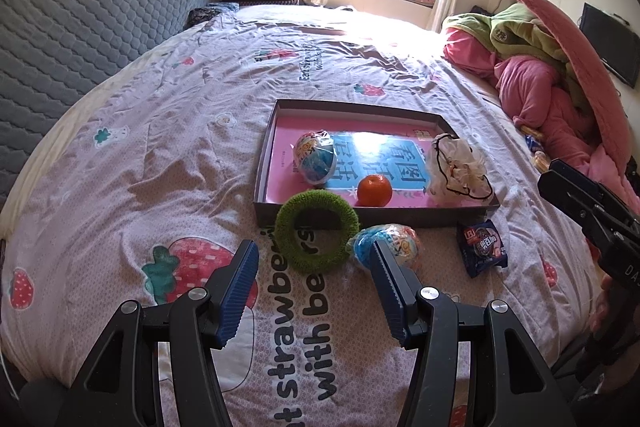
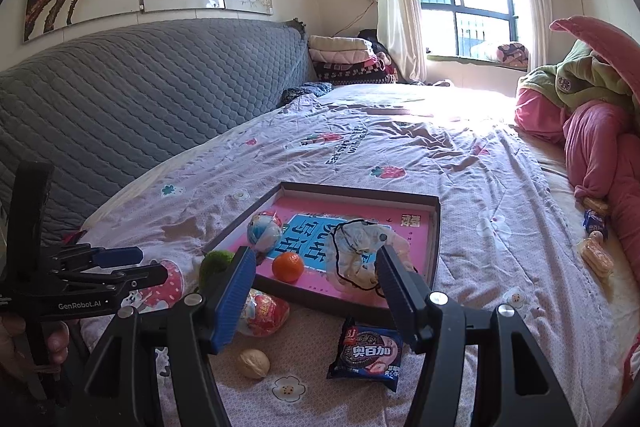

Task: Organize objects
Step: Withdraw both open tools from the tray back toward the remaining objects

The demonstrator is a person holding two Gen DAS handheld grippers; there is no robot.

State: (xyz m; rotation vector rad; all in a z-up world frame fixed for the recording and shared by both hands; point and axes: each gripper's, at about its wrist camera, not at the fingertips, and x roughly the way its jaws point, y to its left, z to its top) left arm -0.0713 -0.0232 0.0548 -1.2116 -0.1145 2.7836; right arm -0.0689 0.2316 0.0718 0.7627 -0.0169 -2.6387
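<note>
Both grippers spread and empty above a bed (image 1: 132, 155) with a strawberry-print sheet: left gripper (image 1: 314, 269) over a green ring (image 1: 316, 231) and a wrapped ball (image 1: 386, 245), right gripper (image 2: 316, 267) over a blue cookie packet (image 2: 366, 353) and a walnut (image 2: 253, 363). Further back, a shallow box (image 1: 264, 155) (pink inside) holding a second wrapped ball (image 1: 314, 157), an orange (image 1: 374, 190) and a crumpled plastic bag (image 1: 456, 169). Green ring leaning against the box's near edge.

The tray (image 1: 264, 163) sits on the bed (image 1: 160, 131) ahead of me. In it, a wrapped egg (image 1: 314, 157) at left, the orange (image 1: 374, 191) in front, the mesh bag (image 1: 458, 169) at right. Before the tray lie the ring (image 1: 316, 237), another wrapped egg (image 1: 394, 243), the cookie packet (image 1: 482, 247), and nearest me a walnut (image 2: 253, 363).
</note>
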